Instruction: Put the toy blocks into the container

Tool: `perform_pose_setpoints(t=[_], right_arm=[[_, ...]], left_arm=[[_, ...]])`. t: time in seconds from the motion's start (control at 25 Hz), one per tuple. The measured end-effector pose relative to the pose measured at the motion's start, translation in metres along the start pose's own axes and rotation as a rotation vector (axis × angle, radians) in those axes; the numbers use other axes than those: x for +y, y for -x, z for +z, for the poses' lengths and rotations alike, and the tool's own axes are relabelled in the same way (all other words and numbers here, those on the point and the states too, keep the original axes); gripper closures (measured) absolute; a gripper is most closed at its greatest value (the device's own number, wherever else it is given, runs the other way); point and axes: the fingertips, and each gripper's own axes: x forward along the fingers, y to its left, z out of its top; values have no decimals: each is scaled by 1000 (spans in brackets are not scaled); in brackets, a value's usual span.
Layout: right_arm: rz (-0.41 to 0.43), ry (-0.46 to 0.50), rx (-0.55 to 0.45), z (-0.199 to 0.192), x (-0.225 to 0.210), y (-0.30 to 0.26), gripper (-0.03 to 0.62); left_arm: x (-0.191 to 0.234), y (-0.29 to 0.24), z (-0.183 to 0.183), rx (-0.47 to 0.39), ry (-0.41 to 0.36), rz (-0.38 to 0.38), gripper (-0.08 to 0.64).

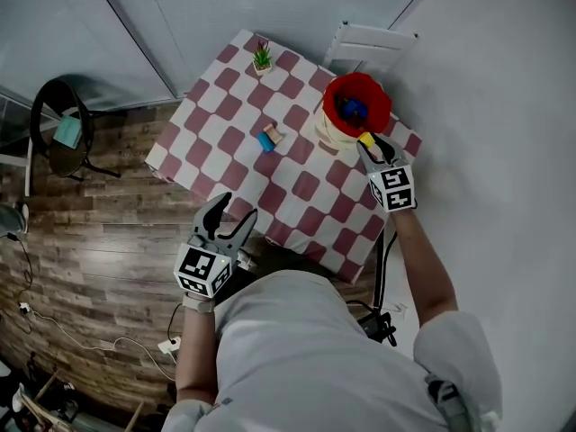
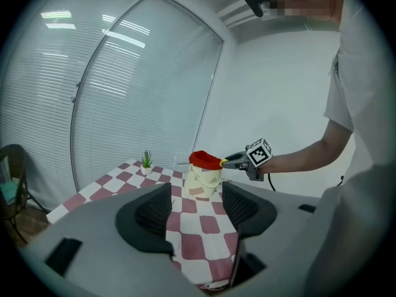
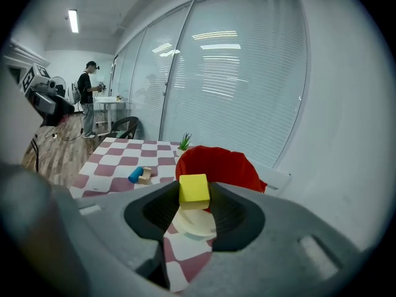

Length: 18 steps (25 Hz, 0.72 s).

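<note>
A cream bucket with a red liner stands near the table's far right edge, with a blue block inside. My right gripper is shut on a yellow cube, held just short of the bucket's rim. A blue cylinder and a tan block lie together mid-table. My left gripper hangs open and empty over the table's near edge.
The red-and-white checkered table carries a small potted plant at its far corner. A white chair stands behind the table; a black chair is on the wood floor at left. A person stands far off.
</note>
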Motion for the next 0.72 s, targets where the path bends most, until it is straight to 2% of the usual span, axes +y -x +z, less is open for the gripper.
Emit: perform_pose_setpoints(t=[0.36, 0.72], right_arm=[[-15, 111, 6, 32, -23, -36, 437], [19, 205, 68, 46, -30, -80, 437]], left_arm=[[3, -2, -1, 7, 12, 27, 321], [12, -3, -9, 29, 47, 74, 322]])
